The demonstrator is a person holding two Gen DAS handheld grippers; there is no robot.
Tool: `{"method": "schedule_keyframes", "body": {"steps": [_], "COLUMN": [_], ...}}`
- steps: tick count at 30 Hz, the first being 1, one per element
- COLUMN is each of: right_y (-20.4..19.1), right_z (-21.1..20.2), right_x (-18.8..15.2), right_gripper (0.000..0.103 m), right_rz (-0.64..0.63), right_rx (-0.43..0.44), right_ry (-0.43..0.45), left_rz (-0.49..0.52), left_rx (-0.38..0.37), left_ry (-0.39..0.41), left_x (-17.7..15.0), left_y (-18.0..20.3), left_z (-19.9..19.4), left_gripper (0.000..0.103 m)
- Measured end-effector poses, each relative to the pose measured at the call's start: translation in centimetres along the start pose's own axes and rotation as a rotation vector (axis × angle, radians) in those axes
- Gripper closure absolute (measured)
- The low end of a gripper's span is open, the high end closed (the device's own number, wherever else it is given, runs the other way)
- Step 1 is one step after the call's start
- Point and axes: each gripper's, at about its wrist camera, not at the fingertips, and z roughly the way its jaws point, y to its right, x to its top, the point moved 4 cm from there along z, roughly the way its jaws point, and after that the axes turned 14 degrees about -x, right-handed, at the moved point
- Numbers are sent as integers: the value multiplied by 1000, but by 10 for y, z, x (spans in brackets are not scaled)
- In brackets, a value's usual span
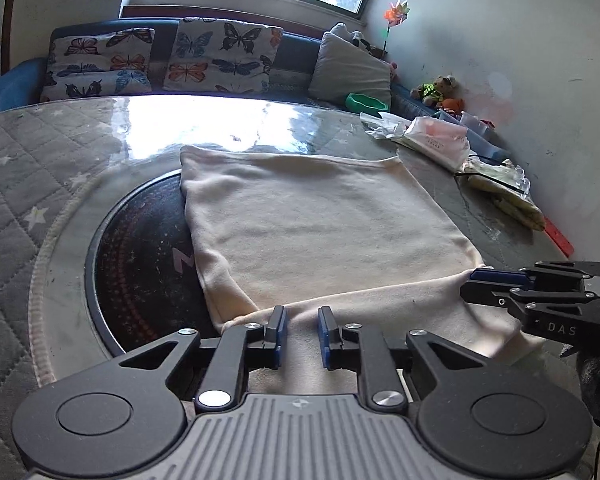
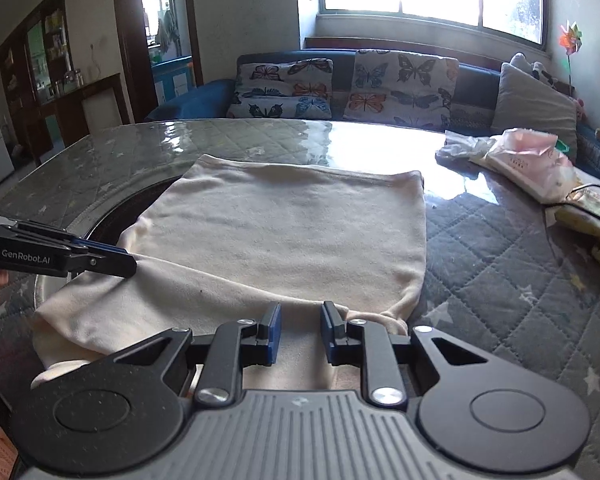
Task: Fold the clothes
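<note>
While spread flat over the quilted, star-printed table (image 2: 500,264), with its near edge folded up toward 6 o'clock: soft cream garment (image 2: 284,232), fleecy, roughly square. Left gripper (image 1: 302,330) and right gripper (image 2: 300,326), jaws parted a little, cloth lying between them, grasp on it impossible to tell. Dark round mat (image 1: 140,264) under the cloth at 9 o'clock; tissue pack (image 1: 436,142) at 2 o'clock; butterfly cushions (image 2: 404,88) at 12 o'clock

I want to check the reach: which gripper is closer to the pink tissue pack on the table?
Right. The right gripper sits at the cloth's near right corner, on the pink tissue pack's side; the left gripper is at the near left corner.
</note>
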Motion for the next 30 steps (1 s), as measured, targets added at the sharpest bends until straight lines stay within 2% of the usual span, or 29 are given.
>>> {"method": "schedule_keyframes", "body": {"steps": [3,7,10,16,20,23,25,28,30], "right_y": [-6,-14,-16,-22,-28,-28,-28,-29,-29], "right_z": [-11,-12,-12,-34,-36,-37,-42,-49,-43], "right_x": [2,-2,-12,-14,-24,-32,-31,-29,-33], "right_gripper": [81,81,81,79,78,77,77,72,71], "right_rz": [-27,-58,-91,-127,-163,-179,-177,-175,-179], "right_rx": [15,41,27,45,55,40,41,53,47], "right_ry": [23,11,-9,31,20,7,17,40,16], "left_rz": [37,73,86,132,211,271,276,279,291], "left_rx": [-18,-4,7,-49,-83,-65,-70,-77,-84], "left_ry": [16,-38,-53,-29,-82,-122,-124,-127,-123], "left_x": [4,-3,-7,-5,-20,-34,-34,-32,-31], "left_y": [11,13,10,31,51,55,55,54,55], "left_z": [-4,9,11,-4,5,12,10,4,-3], "left_gripper": [84,84,82,83,83,83,83,83,82]}}
